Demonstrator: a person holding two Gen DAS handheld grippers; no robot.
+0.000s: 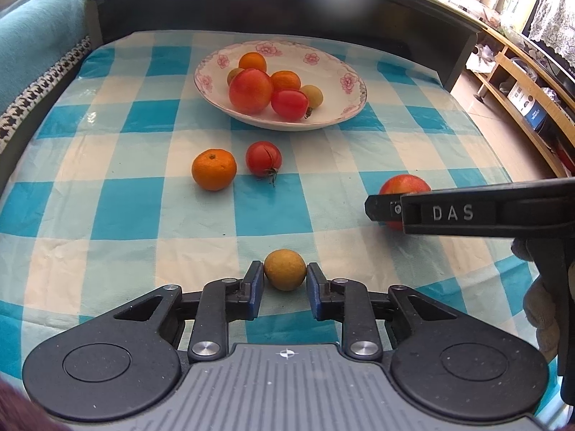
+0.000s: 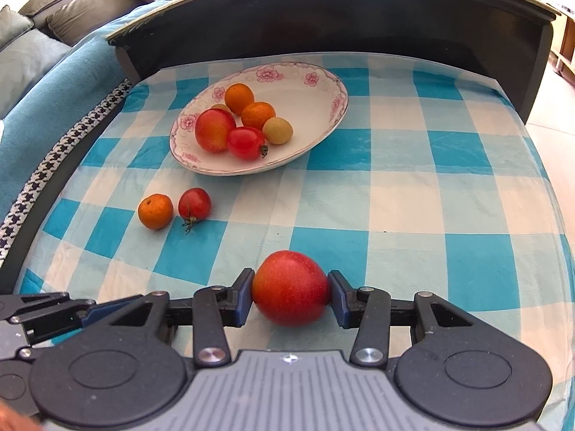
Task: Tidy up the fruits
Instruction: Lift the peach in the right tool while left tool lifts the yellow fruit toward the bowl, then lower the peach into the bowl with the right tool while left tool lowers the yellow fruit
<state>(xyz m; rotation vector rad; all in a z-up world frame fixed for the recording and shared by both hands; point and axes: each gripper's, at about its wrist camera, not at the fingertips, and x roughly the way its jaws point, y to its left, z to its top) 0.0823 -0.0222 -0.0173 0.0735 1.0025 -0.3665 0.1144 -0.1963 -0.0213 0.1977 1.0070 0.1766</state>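
Observation:
A white floral plate [image 1: 345, 107] [image 2: 323, 115] at the back holds several fruits: oranges, red fruits and small tan ones. On the checked cloth lie a loose orange [image 1: 214, 169] [image 2: 155, 211] and a red tomato [image 1: 263, 158] [image 2: 194, 204]. My left gripper [image 1: 285, 274] has its pads touching both sides of a small tan fruit [image 1: 285, 269] resting on the cloth. My right gripper [image 2: 290, 289] is shut on a red apple [image 2: 290, 287] [image 1: 404, 186] low over the cloth, and it shows from the side in the left wrist view [image 1: 467, 212].
A dark raised board [image 1: 287, 0] [image 2: 323, 18] walls the table's far edge. A blue-covered sofa [image 2: 54, 82] stands to the left. Wooden shelves [image 1: 521, 82] stand at the right. The left gripper's body [image 2: 43, 316] sits at the right view's lower left.

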